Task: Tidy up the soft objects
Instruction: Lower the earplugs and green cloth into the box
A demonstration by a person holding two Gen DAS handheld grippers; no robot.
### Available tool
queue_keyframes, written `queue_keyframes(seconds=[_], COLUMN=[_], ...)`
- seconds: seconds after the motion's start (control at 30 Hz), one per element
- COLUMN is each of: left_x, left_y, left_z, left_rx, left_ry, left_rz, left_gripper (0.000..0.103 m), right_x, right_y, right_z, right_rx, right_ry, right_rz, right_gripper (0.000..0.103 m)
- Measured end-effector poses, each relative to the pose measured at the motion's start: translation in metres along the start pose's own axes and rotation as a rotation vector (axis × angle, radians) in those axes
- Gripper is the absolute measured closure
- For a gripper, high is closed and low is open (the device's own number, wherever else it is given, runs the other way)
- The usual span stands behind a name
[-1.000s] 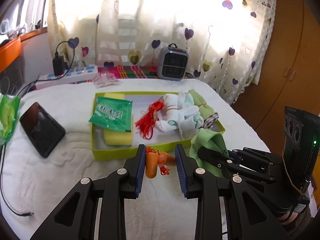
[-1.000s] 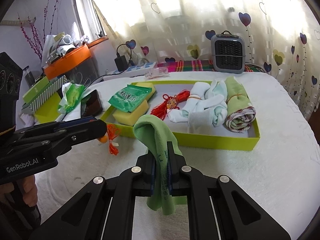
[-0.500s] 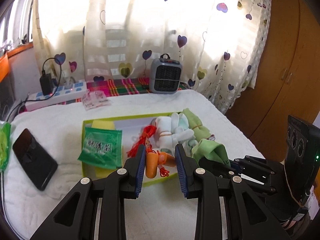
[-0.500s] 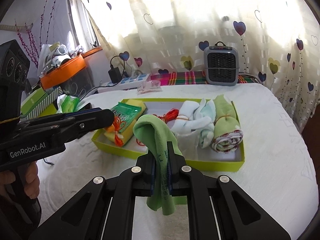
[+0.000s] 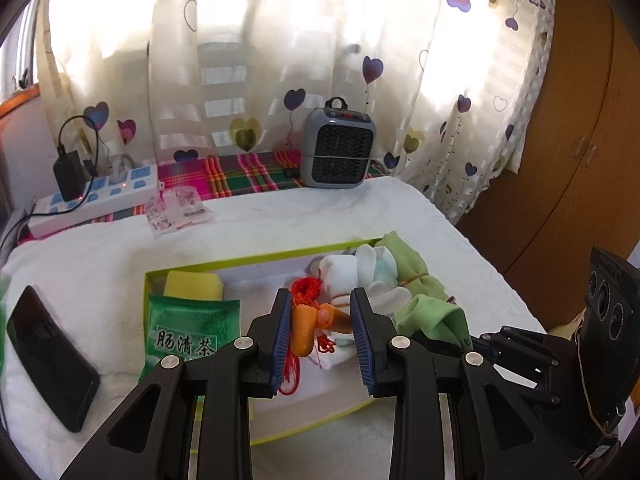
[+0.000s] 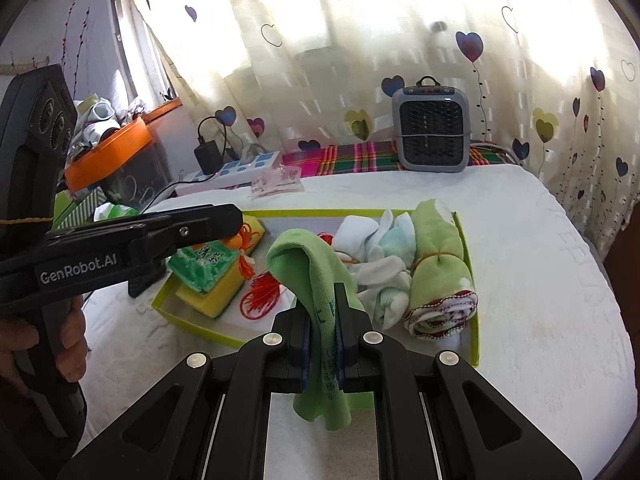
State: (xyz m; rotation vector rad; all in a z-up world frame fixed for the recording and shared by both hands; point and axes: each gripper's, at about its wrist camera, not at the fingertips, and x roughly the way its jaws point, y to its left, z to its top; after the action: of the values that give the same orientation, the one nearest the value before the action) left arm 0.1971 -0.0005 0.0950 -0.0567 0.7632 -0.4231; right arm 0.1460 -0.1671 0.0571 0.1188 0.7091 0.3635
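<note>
Two claws hang above a lime-green tray (image 6: 464, 232) on a bed (image 6: 540, 264) spread with white towelling. The left claw (image 5: 320, 334) is clamped on an orange foam piece (image 5: 302, 330) with red cord trailing, over the middle of the tray. The right claw (image 6: 322, 346) is pinched tight on a light-green cloth (image 6: 310, 264), which drapes over and down between its fingers above the tray's near wall.

Inside the tray, a green tea packet (image 5: 192, 330) lies on a yellow sponge (image 5: 194, 284) at the left end; a red tassel knot (image 6: 260, 294) lies on the floor at centre; white and pale-blue socks (image 6: 380, 256) and a rolled green towel (image 6: 438, 268) bound with a band fill the right end. Bare tray floor shows at centre and along the far wall.

The bed's right side is open towelling out to its edge. On the left, a black phone (image 5: 48, 356) lies near the tray. Along the far edge stand a grey fan heater (image 5: 338, 150), a power strip (image 5: 96, 196) with a charger, and a clear plastic packet (image 5: 178, 208), in front of a heart-print curtain (image 5: 280, 40). A hand (image 6: 24, 344) grips the left claw's handle.
</note>
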Motion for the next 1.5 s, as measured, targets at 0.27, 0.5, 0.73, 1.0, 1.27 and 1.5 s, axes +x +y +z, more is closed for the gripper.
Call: queue_keyframes(seconds=[0.27, 0.5, 0.73, 1.0, 1.27, 1.5], left_x=[0.029, 0.045, 0.053, 0.059, 0.058, 0.055], left_y=[0.010, 0.012, 0.013, 0.016, 0.016, 0.016], left_z=[0.002, -0.002, -0.005, -0.007, -0.007, -0.008], left_rx=[-0.023, -0.019, -0.014, -0.028, -0.016, -0.020], left_ry=[0.044, 0.076, 0.096, 0.112, 0.101, 0.099], left_rz=[0.020, 0.049, 0.055, 0.068, 0.090, 0.095], left_gripper=[0.075, 0.075, 0.075, 0.072, 0.063, 0.062], right_x=[0.014, 0.026, 0.032, 0.035, 0.035, 0.034], right_y=[0.000, -0.004, -0.004, -0.007, -0.005, 0.000], right_z=[0.001, -0.001, -0.002, -0.002, -0.003, -0.004], right_rx=[-0.027, -0.036, -0.048, -0.046, -0.056, -0.075], right_ry=[0.009, 0.036, 0.046, 0.041, 0.038, 0.030], right_rz=[-0.034, -0.046, -0.052, -0.054, -0.055, -0.049], right_gripper=[0.093, 0.093, 0.093, 0.093, 0.083, 0.061])
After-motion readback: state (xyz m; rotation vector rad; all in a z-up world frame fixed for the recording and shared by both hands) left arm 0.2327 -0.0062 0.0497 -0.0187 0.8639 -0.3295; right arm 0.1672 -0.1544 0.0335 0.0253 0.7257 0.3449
